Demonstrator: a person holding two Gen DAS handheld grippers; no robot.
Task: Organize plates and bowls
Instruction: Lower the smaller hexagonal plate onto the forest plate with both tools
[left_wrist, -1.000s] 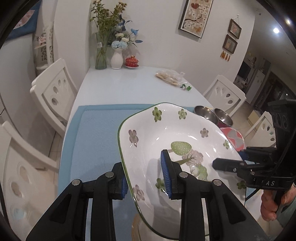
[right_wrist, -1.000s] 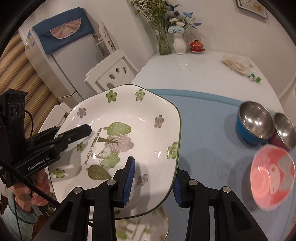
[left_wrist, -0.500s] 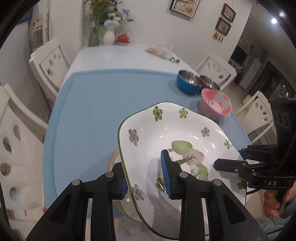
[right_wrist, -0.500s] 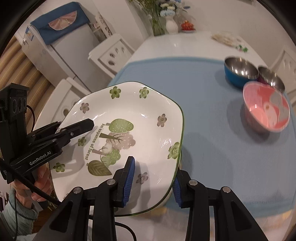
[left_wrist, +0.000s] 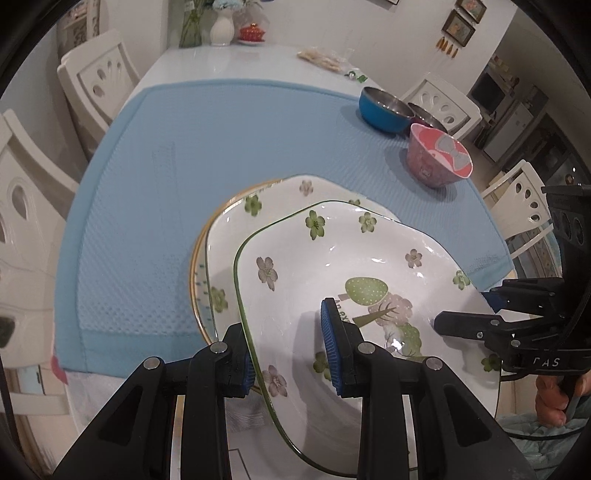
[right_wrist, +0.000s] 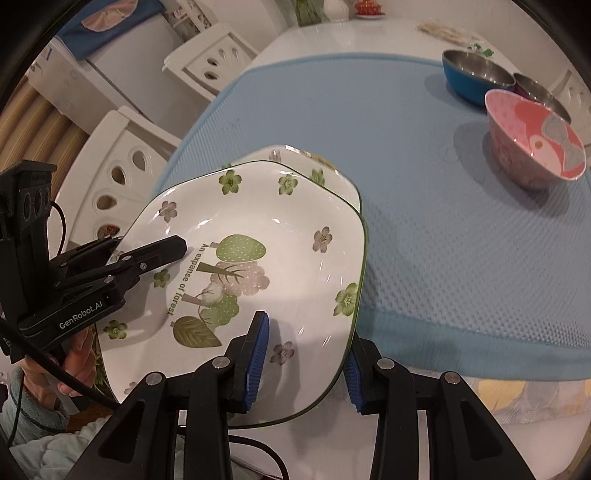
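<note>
Flowered plate (left_wrist: 332, 266) hangs over a matching plate (left_wrist: 236, 221); we clamp its rim with left gripper (left_wrist: 291, 354) and right gripper (right_wrist: 303, 362).

A white squarish plate (left_wrist: 369, 266) with a thin green rim, scattered flowers and a tree design reading "An expanse of forest" sits tilted just above a matching flowered plate (left_wrist: 236, 229), which lies on a gold-rimmed plate (left_wrist: 195, 258) at the near edge of the blue mat. Farther along the mat stand a pink bowl (left_wrist: 437, 160), a blue steel-lined bowl (left_wrist: 384, 109) and a darker steel bowl (right_wrist: 543, 92), close together.
</note>
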